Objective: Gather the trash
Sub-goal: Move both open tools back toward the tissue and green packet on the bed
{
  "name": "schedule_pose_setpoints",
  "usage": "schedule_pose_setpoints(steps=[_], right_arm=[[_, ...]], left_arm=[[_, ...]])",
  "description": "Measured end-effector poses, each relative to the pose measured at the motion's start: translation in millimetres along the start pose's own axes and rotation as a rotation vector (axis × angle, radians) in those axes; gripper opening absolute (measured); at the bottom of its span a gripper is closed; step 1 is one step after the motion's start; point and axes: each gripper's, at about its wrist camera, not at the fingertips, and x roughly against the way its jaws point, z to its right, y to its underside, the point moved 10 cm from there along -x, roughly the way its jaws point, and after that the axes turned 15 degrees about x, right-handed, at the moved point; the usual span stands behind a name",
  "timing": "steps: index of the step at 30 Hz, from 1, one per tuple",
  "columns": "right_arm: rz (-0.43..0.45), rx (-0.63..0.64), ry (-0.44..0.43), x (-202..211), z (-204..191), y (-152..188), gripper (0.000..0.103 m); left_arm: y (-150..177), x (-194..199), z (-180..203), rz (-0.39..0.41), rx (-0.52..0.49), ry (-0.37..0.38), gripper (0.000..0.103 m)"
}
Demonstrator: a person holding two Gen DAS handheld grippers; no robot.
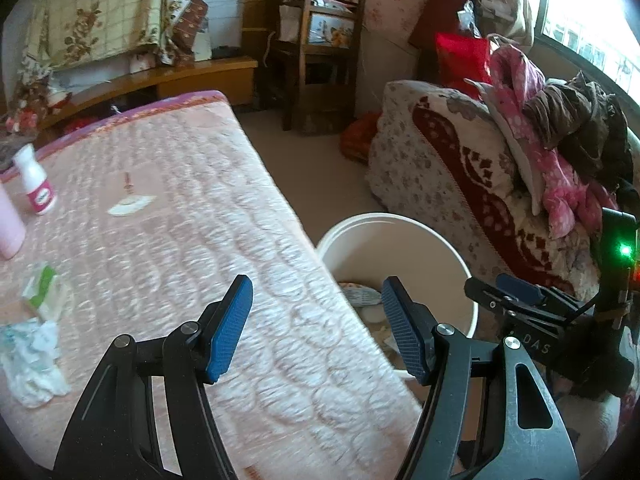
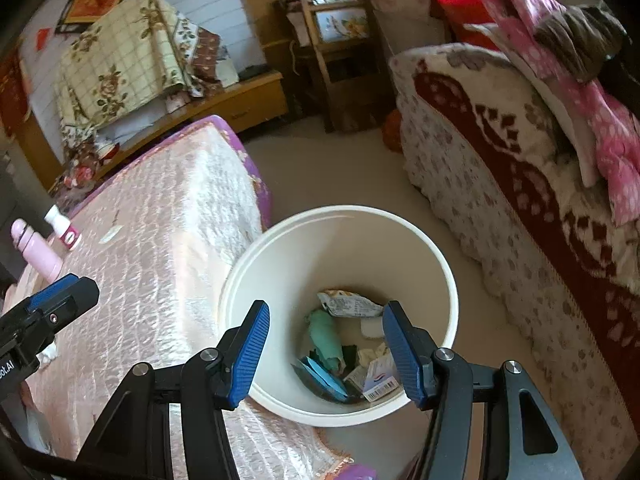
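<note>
While both claws gape empty, trash fills the bucket (image 2: 440, 264).

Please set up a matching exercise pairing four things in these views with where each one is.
Things:
1. Crumpled tissue
2. Green wrapper
3. White bottle
4. Pink garment

Places:
A. In the bin
B. On the sofa
C. Upright at the bed's far left edge
D. On the bed, near the left gripper

Pairs: 1-D, 2-A, 3-C, 4-B
</note>
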Motion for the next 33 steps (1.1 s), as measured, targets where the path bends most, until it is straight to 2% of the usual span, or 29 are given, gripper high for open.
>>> schedule_pose_setpoints(steps=[11, 22, 33], right_arm=[[0.043, 0.098, -0.030, 24.0, -57.9, -7.9, 0.060], [0.056, 0.168, -0.155, 42.7, -158.6, -9.4, 0.064], [0.038, 0.289, -0.238, 47.5, -248.8, -1.7, 0.064]], left_arm=[[-1.9, 58.3, -53.1, 0.086, 0.044, -0.059, 0.066], [5.4, 117.7, -133.9, 0.147, 0.128, -0.133, 0.066], [20.6, 166.3, -214.6, 0.182, 0.204, -0.210, 0.066]])
